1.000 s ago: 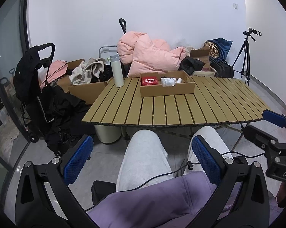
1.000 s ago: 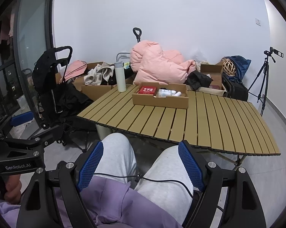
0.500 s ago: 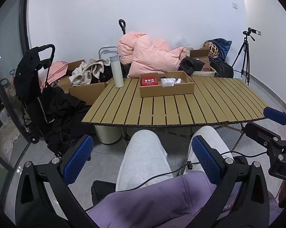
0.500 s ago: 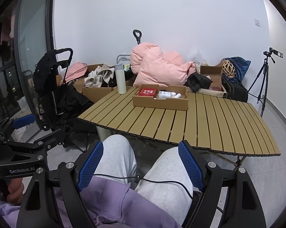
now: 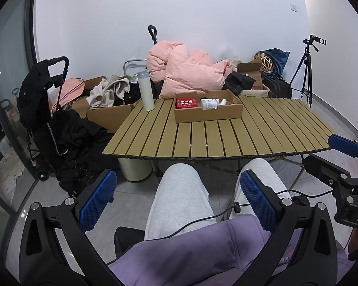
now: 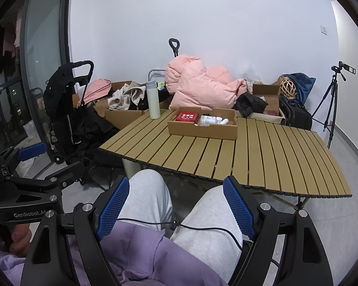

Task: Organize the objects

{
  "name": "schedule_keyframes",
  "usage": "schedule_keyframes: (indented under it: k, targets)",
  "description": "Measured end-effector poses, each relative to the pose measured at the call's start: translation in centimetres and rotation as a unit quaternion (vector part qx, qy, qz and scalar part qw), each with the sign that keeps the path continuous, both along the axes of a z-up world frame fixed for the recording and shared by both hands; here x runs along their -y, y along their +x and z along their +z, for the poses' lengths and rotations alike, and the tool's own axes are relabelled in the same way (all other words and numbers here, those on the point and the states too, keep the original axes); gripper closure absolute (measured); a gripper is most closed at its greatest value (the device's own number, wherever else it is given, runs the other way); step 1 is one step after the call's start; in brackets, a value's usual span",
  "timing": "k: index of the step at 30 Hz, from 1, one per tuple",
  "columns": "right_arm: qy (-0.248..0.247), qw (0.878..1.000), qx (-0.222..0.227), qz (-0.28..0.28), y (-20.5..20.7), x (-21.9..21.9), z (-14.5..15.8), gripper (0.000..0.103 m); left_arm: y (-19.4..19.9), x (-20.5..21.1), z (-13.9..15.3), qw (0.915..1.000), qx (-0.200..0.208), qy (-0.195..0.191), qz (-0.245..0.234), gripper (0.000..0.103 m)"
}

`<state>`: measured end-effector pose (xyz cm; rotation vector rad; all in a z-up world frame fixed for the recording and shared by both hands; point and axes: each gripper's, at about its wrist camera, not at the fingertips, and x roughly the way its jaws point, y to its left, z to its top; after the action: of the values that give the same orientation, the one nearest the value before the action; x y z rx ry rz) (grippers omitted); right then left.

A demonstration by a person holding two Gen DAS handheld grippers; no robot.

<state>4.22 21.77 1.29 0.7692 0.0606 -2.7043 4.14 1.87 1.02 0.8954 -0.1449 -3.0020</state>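
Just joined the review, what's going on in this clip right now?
Nothing is being handled yet. A seated person holds the left gripper and right gripper over their lap, jaws open and empty. On the slatted table ahead sit a cardboard tray holding a red box and white bottles, with a white thermos standing beside it.

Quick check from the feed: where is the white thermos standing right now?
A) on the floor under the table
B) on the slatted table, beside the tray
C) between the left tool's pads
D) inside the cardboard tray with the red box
B: the white thermos stands upright on the slatted table, off to the side of the cardboard tray and apart from it.
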Motion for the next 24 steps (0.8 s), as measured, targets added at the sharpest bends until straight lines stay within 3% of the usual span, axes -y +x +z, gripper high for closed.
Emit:
schedule_keyframes:
  k: [24]
  targets:
    - [-0.002, 1.0, 0.001, -0.005, 0.08, -0.5, 0.04, 0.019, -0.09, -0.41, 0.32, 1.0, 0.002, -0.004, -0.003, 0.0]
